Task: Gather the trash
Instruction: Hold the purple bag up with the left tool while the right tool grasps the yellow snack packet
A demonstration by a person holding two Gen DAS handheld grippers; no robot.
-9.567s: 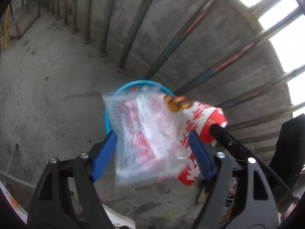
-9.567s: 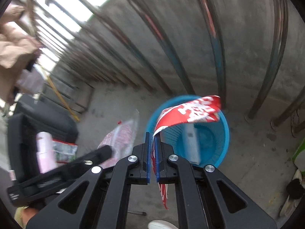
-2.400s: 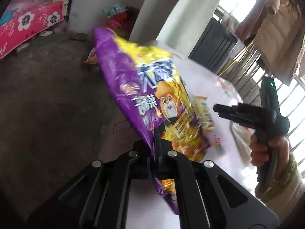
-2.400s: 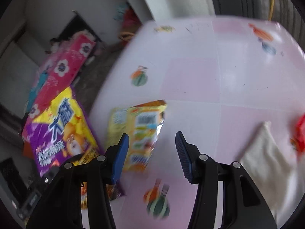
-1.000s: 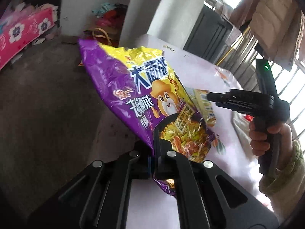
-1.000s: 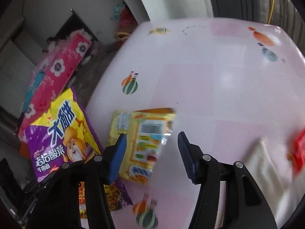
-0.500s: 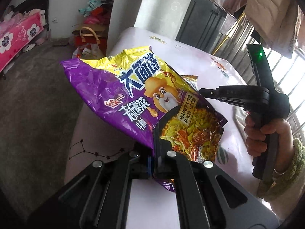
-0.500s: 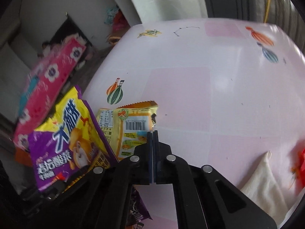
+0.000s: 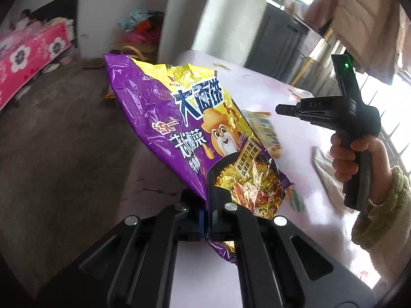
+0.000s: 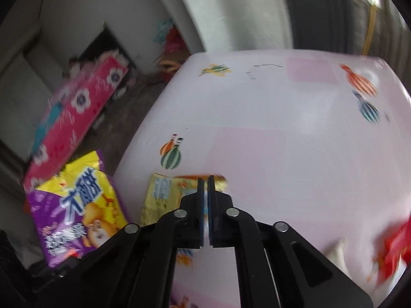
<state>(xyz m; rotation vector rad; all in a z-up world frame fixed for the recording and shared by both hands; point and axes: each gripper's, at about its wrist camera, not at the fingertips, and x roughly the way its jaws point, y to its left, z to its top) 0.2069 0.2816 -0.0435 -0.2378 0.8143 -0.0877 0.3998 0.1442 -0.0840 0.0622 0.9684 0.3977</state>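
My left gripper [image 9: 206, 200] is shut on a large purple and yellow noodle bag [image 9: 179, 118] and holds it up over the table's near corner. The same bag shows at the lower left of the right wrist view [image 10: 74, 215]. My right gripper [image 10: 206, 187] is shut on a small yellow snack packet [image 10: 161, 195] just above the pink table [image 10: 269, 133]. In the left wrist view the right gripper [image 9: 282, 109] sits to the right, with the yellow packet [image 9: 267, 131] hanging from its tip behind the purple bag.
A white cloth [image 9: 326, 164] and a red wrapper [image 10: 395, 241] lie on the table at the right. A white pillar [image 9: 213, 12] stands behind the table. A pink flowered bed [image 9: 28, 59] is at the far left across the concrete floor [image 9: 64, 154].
My right gripper has closed on the yellow packet and lifted it slightly. My left gripper still holds the purple bag, which has tilted more upright.
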